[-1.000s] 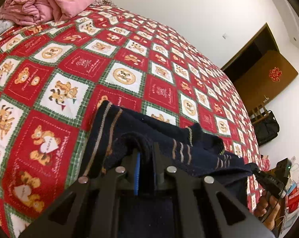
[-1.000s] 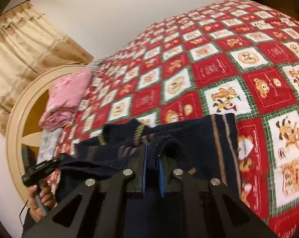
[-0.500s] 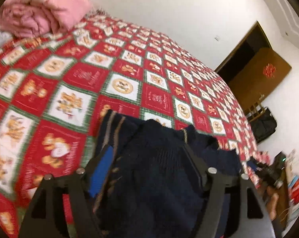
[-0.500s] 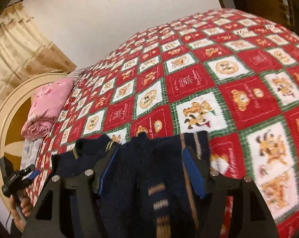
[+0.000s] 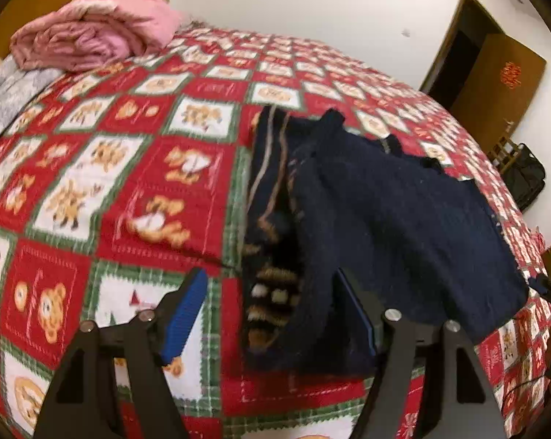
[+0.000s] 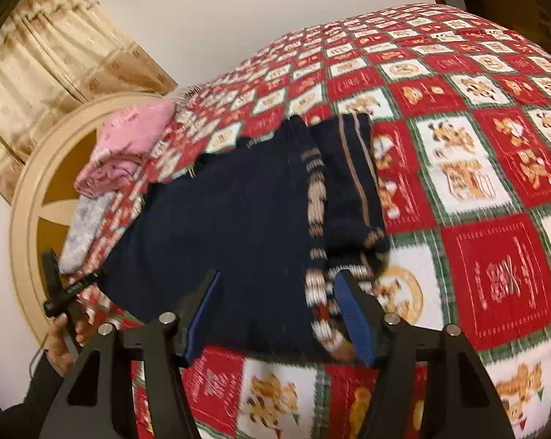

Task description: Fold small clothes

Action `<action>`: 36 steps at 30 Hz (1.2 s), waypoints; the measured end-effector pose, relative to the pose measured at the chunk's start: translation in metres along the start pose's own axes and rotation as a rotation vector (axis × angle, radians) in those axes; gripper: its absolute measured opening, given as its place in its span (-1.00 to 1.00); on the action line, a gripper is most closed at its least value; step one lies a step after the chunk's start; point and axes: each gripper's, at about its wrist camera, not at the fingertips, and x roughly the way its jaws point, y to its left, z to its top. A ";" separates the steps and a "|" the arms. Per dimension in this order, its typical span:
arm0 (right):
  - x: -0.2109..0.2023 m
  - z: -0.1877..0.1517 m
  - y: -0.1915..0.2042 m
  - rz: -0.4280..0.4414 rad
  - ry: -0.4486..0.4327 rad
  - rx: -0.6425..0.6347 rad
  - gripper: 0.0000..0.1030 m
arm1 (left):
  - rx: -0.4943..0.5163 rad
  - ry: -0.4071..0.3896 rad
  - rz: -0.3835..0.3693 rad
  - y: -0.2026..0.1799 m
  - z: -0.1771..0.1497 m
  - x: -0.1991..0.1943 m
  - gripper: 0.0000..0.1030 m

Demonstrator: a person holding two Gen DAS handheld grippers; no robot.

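Left gripper (image 5: 271, 311): nearest in its own view, fingers spread wide and holding nothing; it hangs just over the near hem, seemingly so the cloth can lie without being dragged.
Right gripper (image 6: 279, 314): likewise apart and empty, straddling the near edge and its striped band.
Sweater (image 5: 385, 219): one, dark navy, lying on the quilt (image 5: 92, 183) close to the near edge; a sleeve with tan stripes is laid along one side over the body, which I take for a fold partly made (the blur hides how neat it is).
Placement, my reading: it lies flat and lengthwise away from the grippers, which suits taking the near hem and carrying it toward the collar.
Blanket (image 5: 92, 33): one pink bundle, folded, far off by the headboard (image 6: 30, 201), well apart from the sweater.
Bag (image 5: 527, 179): one black, by the far wall near the door (image 5: 494, 73).
Count: two grippers, one sweater, one blanket, one bag.
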 end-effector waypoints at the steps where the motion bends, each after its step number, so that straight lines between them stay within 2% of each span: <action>1: 0.002 -0.004 -0.001 -0.015 0.007 0.001 0.06 | -0.014 0.012 -0.006 0.002 -0.003 0.003 0.42; 3: 0.005 -0.010 -0.004 -0.027 0.022 0.005 -0.12 | -0.031 0.053 -0.008 0.009 -0.011 0.013 0.38; 5: 0.012 -0.018 -0.007 -0.040 0.054 0.006 -0.13 | -0.022 0.014 -0.013 0.010 -0.018 0.014 0.38; 6: 0.015 -0.020 -0.009 -0.043 0.062 0.004 -0.21 | 0.000 0.007 -0.001 0.007 -0.019 0.014 0.38; 7: 0.018 -0.023 -0.009 -0.058 0.070 -0.004 -0.52 | 0.012 0.004 0.007 0.004 -0.020 0.013 0.38; 8: 0.019 -0.025 -0.009 -0.081 0.073 -0.014 -0.67 | 0.021 0.007 0.017 0.002 -0.020 0.014 0.38; 10: 0.020 -0.027 -0.010 -0.124 0.077 -0.031 -0.78 | 0.027 0.024 0.029 0.001 -0.019 0.017 0.39; 12: 0.021 -0.028 -0.017 -0.165 0.083 -0.015 -0.81 | 0.033 0.036 0.037 0.002 -0.020 0.017 0.42; 14: 0.020 -0.029 -0.023 -0.160 0.085 0.002 -0.81 | 0.035 0.028 0.040 0.002 -0.024 0.015 0.42; 19: 0.021 -0.034 -0.015 -0.200 0.083 -0.036 -0.81 | 0.064 0.016 0.055 0.000 -0.034 0.007 0.42; 24: 0.022 -0.035 -0.012 -0.220 0.079 -0.065 -0.81 | 0.021 -0.019 0.048 0.004 -0.033 0.000 0.41; 28: 0.021 -0.035 -0.012 -0.214 0.090 -0.074 -0.81 | 0.019 0.011 0.104 0.001 -0.031 0.004 0.42; 29: 0.022 -0.035 -0.011 -0.217 0.096 -0.077 -0.81 | 0.028 -0.004 0.122 -0.003 -0.030 -0.001 0.37; 31: 0.021 -0.033 -0.008 -0.221 0.102 -0.088 -0.80 | 0.080 -0.090 0.150 -0.018 -0.024 -0.020 0.34; 33: 0.023 -0.034 -0.006 -0.226 0.113 -0.107 -0.80 | 0.130 -0.164 0.152 -0.035 -0.011 -0.036 0.41; 36: 0.027 -0.036 -0.007 -0.221 0.106 -0.106 -0.80 | 0.199 -0.167 0.161 -0.060 0.020 -0.028 0.42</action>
